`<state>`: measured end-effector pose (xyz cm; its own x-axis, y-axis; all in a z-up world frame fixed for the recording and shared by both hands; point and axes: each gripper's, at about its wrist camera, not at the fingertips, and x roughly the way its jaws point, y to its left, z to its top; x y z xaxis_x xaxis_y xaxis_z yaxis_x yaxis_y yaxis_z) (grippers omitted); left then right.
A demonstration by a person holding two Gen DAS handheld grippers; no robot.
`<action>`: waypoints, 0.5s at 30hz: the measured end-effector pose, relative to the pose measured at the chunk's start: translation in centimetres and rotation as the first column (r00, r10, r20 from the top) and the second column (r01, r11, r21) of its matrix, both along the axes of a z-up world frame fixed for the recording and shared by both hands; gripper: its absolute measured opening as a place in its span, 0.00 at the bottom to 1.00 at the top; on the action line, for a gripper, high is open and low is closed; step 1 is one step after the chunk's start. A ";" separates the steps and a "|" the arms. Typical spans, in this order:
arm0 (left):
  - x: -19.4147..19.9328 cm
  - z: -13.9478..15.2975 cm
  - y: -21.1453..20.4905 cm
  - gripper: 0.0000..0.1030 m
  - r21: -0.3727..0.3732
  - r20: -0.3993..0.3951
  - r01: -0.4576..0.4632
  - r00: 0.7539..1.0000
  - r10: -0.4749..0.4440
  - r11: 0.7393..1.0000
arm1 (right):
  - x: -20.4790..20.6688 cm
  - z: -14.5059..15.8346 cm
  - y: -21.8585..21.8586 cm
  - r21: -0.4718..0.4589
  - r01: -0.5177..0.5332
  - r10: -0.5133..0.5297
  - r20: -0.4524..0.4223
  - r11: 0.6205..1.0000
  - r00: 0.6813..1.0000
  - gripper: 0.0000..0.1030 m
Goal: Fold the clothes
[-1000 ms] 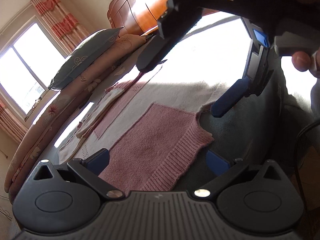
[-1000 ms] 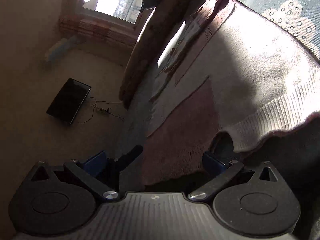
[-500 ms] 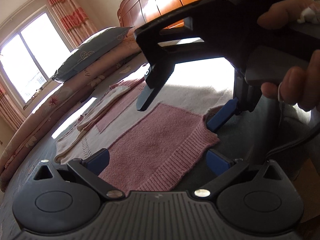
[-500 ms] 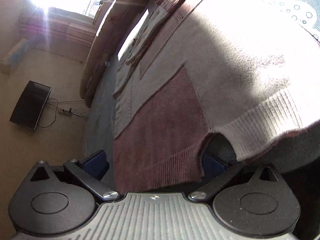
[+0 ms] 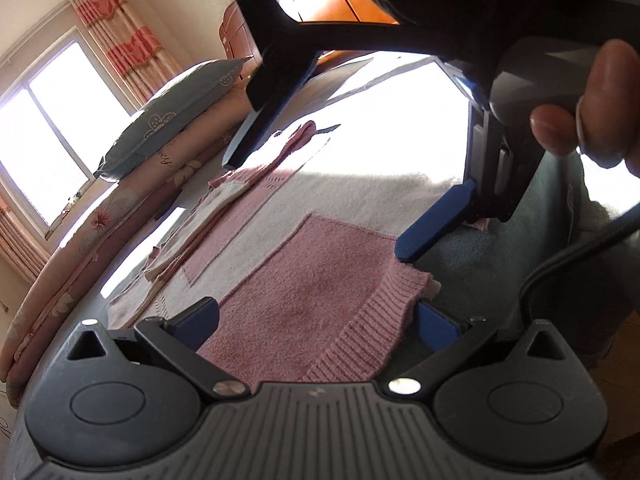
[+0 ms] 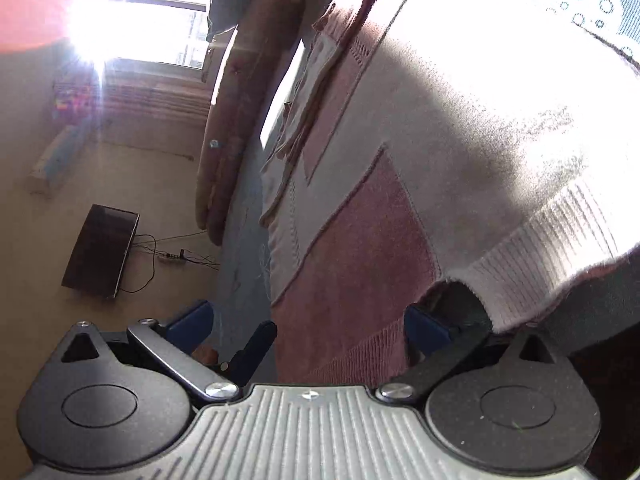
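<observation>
A pink and cream knit sweater [image 5: 320, 272] lies flat on the grey-blue bed sheet [image 5: 480, 272]. My left gripper [image 5: 316, 324] is open at its pink ribbed hem [image 5: 360, 340], which sits between the two blue fingers, its corner by the right finger. A hand [image 5: 592, 112] holds my right gripper [image 5: 316, 208] above the sweater, open, its blue finger [image 5: 436, 228] near the hem's corner. In the right wrist view my right gripper [image 6: 310, 326] is open over the sweater [image 6: 440, 140]. Its right finger [image 6: 428, 328] is at the lifted cream hem [image 6: 560, 256].
A blue-grey pillow [image 5: 172, 112] rests on a rolled floral quilt [image 5: 100, 220] along the far side, under a window [image 5: 52, 140]. A wooden headboard [image 5: 236, 36] stands behind. Beside the bed, the floor holds a black screen [image 6: 100, 252] and a power strip [image 6: 172, 258].
Both grippers have closed in on the sweater's hem and stayed open. The right gripper has swung and now looms larger over the left one; the sweater fills more of its view.
</observation>
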<state>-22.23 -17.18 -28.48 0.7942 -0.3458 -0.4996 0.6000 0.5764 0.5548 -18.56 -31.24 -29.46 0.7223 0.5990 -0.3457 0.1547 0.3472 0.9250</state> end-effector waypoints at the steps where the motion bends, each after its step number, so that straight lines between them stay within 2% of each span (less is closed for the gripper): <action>1: 0.0 0.1 0.1 0.99 -0.003 0.009 -0.001 1.000 0.001 1.000 | 0.0 0.2 0.0 -0.013 -0.011 0.011 0.001 1.000 1.000 1.00; 4: 0.1 0.5 0.5 0.99 -0.003 0.025 -0.005 1.000 0.005 1.000 | -0.1 1.2 -0.2 -0.072 -0.046 0.048 0.022 0.996 0.999 1.00; 8: 0.0 0.8 0.9 0.99 -0.005 0.020 -0.002 1.000 0.002 1.000 | -0.4 1.9 -0.7 -0.124 -0.073 0.072 -0.007 0.990 0.997 1.00; 15: -0.8 1.0 0.9 0.99 -0.014 -0.004 0.021 1.000 -0.021 1.000 | 0.4 -0.2 0.2 -0.119 -0.086 0.079 -0.069 0.989 0.995 1.00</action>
